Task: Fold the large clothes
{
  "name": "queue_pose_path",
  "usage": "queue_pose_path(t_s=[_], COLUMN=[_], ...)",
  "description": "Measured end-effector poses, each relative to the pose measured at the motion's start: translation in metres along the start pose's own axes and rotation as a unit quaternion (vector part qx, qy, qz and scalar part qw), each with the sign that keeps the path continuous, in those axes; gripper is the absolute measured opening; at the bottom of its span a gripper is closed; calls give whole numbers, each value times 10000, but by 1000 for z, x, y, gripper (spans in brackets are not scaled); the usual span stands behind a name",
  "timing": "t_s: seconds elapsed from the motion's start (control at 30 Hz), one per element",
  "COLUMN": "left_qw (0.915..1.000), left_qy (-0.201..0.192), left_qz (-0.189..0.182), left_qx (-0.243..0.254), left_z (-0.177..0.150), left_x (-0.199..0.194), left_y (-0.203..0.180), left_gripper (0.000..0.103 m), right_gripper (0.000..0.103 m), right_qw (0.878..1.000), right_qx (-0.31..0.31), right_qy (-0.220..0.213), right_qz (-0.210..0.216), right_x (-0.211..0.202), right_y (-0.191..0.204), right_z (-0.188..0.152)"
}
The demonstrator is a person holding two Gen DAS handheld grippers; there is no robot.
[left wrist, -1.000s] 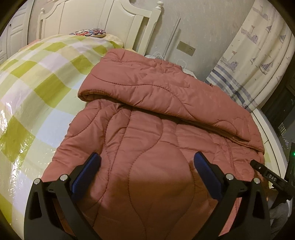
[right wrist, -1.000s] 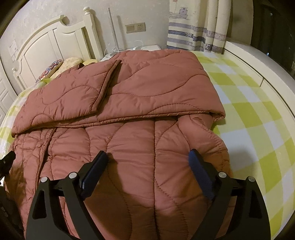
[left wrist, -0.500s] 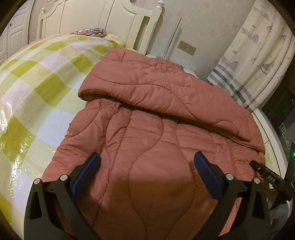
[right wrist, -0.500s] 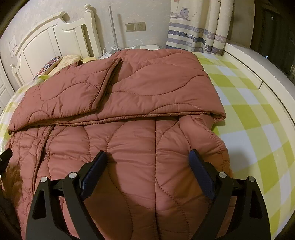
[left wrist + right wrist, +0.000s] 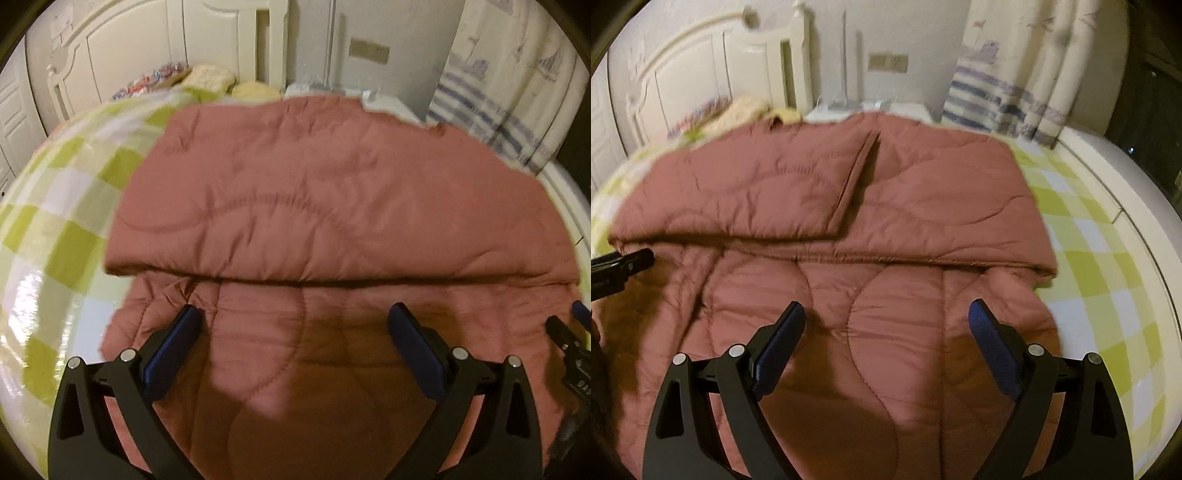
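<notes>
Over near half of coat (image 5: 332, 206): left gripper (image 5: 295, 332), right gripper (image 5: 886, 325) both released, empty. Grab near hem corners evenly, fold flat onto far fold.

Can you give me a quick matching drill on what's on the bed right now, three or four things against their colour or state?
Things:
1. quilted jacket
2. bedsheet
3. headboard
4. right gripper

Descriptions:
A. white, standing at the far end of the bed
B. open, nothing between its fingers
C. dusty pink, far part folded over the near part
D. green and white checks

Pairs: 1-C, 2-D, 3-A, 4-B
</notes>
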State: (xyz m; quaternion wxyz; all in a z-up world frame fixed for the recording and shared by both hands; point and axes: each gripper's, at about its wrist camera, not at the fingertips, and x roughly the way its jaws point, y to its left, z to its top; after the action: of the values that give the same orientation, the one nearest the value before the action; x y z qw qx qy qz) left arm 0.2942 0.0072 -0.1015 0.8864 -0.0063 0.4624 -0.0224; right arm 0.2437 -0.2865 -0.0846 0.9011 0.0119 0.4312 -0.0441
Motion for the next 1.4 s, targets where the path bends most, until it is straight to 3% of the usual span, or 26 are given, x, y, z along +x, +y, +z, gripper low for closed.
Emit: queue_pose_path(t_s=[0.03,0.2,0.27,0.37,0.43,0.53,0.67,0.87,0.97,1.4], left_qw=[10000,9999,9997,9989,9988,9993,9982,9953,9956,9972], left_qy=[-31,-99,-155,-367,-315,-163,-284,-465,-355,-289], left_qz=[19,-96,-145,93,220,276,530,524,578,482], left_qx=[61,-20,-98,-285,-290,-186,-27,668,639,498], left_z=[-1,-3,-5,-13,-20,-33,-49,-83,-83,-82], left_x=[1,-1,-4,-20,-25,-29,-47,-67,-62,-60], left_y=[0,6,8,20,22,24,22,1,0,3], left_gripper=[101,101,101,101,101,101,101,101,101,101], right_gripper=[87,86,86,86,86,86,86,86,86,86], right_qw=[9998,9995,9996,9983,9982,9974,9982,9974,9969,9970], right_qx=[15,180,250,509,595,692,600,-265,-641,-573], right_qy=[168,132,-19,-260,-69,164,20,-298,-100,-107], right_qz=[43,216,162,106,-26,141,78,603,445,503], right_x=[9,8,-2,-19,-16,-11,-30,-64,-53,-50], right_y=[0,-8,-11,-26,-32,-40,-29,19,38,36], right_z=[-2,-3,-6,-15,-21,-26,-34,-61,-75,-73])
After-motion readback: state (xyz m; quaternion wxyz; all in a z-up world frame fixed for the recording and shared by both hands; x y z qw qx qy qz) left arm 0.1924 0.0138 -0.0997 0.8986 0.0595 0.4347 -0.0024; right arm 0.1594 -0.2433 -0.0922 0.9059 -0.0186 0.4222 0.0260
